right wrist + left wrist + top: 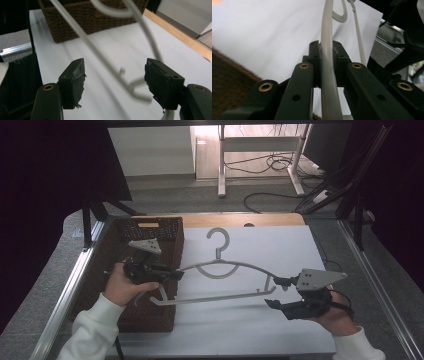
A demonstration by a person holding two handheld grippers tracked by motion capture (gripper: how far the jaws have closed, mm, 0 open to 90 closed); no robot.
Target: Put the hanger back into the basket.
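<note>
Pale grey plastic clothes hanger is clamped at one end by left gripper, beside brown wicker basket. Right gripper is spread wide, hanger's other end between jaws, not gripped.

Right gripper jaws apart, hanger end between them untouched; bare white table beyond, wicker basket blocks farther ahead.

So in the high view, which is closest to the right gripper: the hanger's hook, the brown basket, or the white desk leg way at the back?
1. Grey plastic hanger's hook, up and left of the right gripper.
2. Brown woven basket, at the table's left.
3. White metal desk leg, on the floor beyond the table.
</note>
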